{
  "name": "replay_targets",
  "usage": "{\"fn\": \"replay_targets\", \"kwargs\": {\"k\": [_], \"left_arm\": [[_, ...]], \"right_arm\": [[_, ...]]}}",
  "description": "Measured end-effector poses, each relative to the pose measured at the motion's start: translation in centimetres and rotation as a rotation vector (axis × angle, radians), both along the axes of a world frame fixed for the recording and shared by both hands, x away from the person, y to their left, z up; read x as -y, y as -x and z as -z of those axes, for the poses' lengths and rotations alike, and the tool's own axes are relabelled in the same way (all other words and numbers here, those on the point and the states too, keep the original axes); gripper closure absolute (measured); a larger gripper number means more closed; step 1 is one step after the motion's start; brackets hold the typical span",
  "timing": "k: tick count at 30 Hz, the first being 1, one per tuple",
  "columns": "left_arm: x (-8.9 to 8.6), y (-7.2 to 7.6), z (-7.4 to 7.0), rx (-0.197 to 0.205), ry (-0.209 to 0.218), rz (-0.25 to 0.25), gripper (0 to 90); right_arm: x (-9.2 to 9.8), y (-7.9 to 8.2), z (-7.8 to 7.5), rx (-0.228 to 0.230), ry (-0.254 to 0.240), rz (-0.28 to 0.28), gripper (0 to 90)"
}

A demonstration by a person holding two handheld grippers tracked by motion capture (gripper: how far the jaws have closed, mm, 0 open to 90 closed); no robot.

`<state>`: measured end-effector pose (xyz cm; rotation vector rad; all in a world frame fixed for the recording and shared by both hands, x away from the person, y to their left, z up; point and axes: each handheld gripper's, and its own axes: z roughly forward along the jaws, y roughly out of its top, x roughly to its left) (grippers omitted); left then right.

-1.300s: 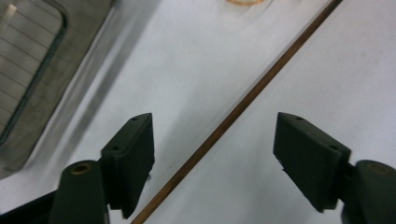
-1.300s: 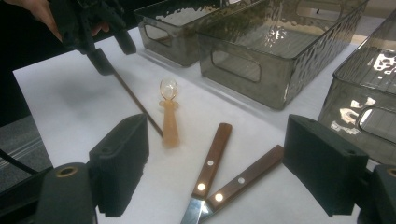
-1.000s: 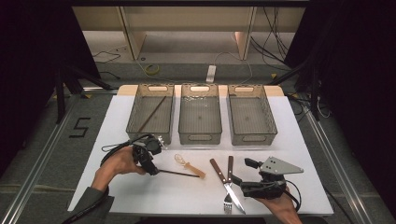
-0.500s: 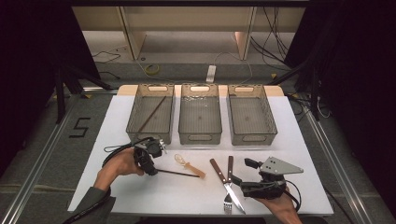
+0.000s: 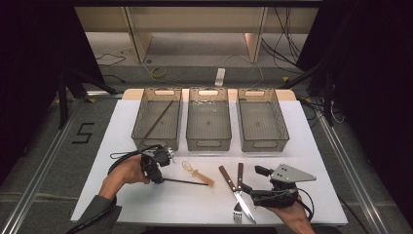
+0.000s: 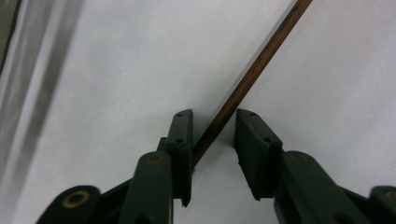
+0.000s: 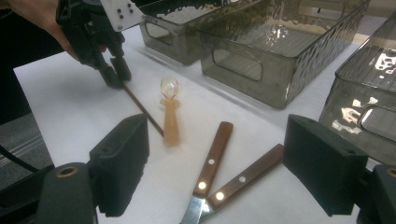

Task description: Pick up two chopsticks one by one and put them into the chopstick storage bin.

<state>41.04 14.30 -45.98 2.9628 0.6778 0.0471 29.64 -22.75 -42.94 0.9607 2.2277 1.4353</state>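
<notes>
Left gripper point(image 6: 214, 140) closing around dark chopstick point(image 6: 252, 74).
Jaws narrowed, gap remaining one side; stick lay flat, pointing away toward the spoon point(image 5: 197, 172).

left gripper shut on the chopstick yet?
Not yet: left gripper jaws have been closing around the chopstick, with a gap at one pad.

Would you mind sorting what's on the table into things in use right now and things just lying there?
In use: left gripper, jaws closing around the brown chopstick; left bin, holding a matching stick.
Lying about: orange-handled spoon, knife, fork, middle bin, right bin.
</notes>
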Motion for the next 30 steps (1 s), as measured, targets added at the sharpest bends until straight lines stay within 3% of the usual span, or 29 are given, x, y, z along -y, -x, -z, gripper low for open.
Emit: {"fn": "replay_targets", "kwargs": {"k": [7,20,30], "left_arm": [[0.3,0.5,-0.1,0.005,-0.036,0.073,72.4],[0.2,1.6,-0.1,0.005,-0.043,0.144,78.9],[0.0,2.0,0.0,0.009,-0.015,0.193,84.0]], "right_arm": [[0.0,0.0,0.1,-0.006,0.000,-0.001,23.5],[0.0,0.0,0.1,-0.007,0.007,-0.004,23.6],[-0.1,0.0,0.1,-0.011,0.014,-0.008,23.6]]}}
